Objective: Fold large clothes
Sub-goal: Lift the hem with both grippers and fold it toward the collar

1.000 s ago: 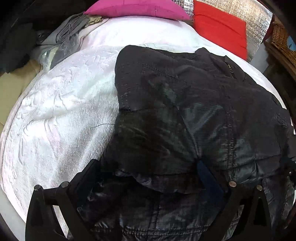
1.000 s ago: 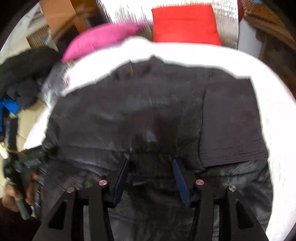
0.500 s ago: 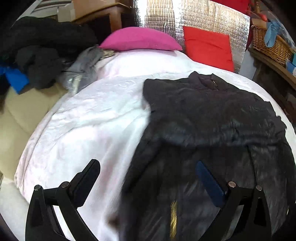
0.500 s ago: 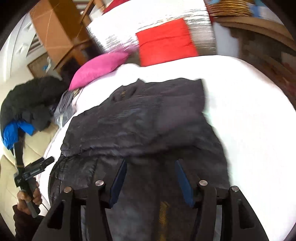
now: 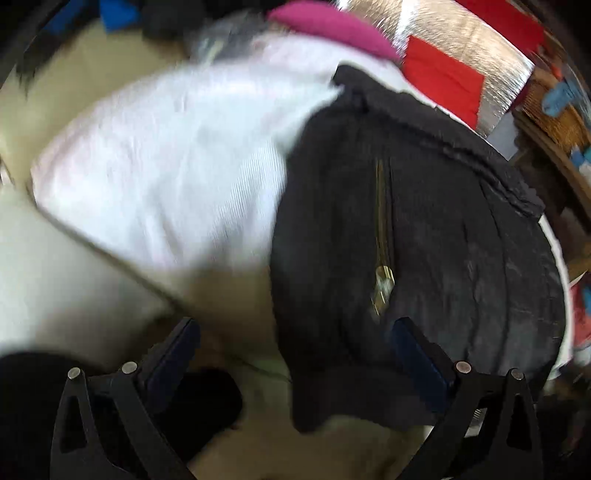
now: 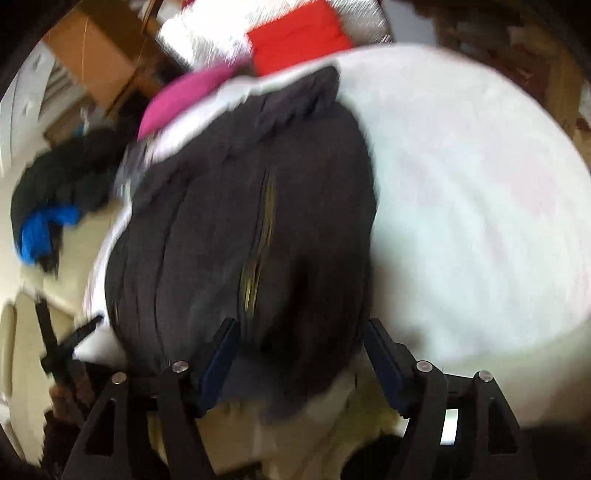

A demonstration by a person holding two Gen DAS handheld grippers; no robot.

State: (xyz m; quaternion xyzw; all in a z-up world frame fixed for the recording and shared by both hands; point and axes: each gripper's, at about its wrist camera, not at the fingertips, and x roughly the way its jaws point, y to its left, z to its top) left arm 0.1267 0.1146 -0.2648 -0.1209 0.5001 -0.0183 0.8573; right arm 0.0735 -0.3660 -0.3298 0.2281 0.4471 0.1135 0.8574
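Blur smears both of my wrist views, but the dark jacket (image 5: 424,229) reads clearly enough: a matte, faintly quilted fabric lying on the white bed cover (image 5: 177,155), bunched into a rounded, doubled-over mound with a brass-coloured zipper (image 5: 382,236) running down its middle. The cover itself looks ribbed or woven and soft. My left claw (image 5: 293,350) is spread wide with nothing between its blue-padded fingers (image 5: 173,350); the right-hand finger sits at the jacket's near edge, though I cannot tell whether it touches the cloth. My right claw (image 6: 301,354) is also spread, and the jacket's near hem (image 6: 295,384) hangs down between its fingers without being pinched. From this side the same zipper (image 6: 258,254) shows as a gold line along the mound. At the head of the bed lie a pink cushion (image 5: 332,26) and a red cushion (image 5: 443,77) against a silvery foil panel (image 5: 476,40). A wicker basket (image 5: 554,110) stands at the far right with something blue in it; I cannot make out what.
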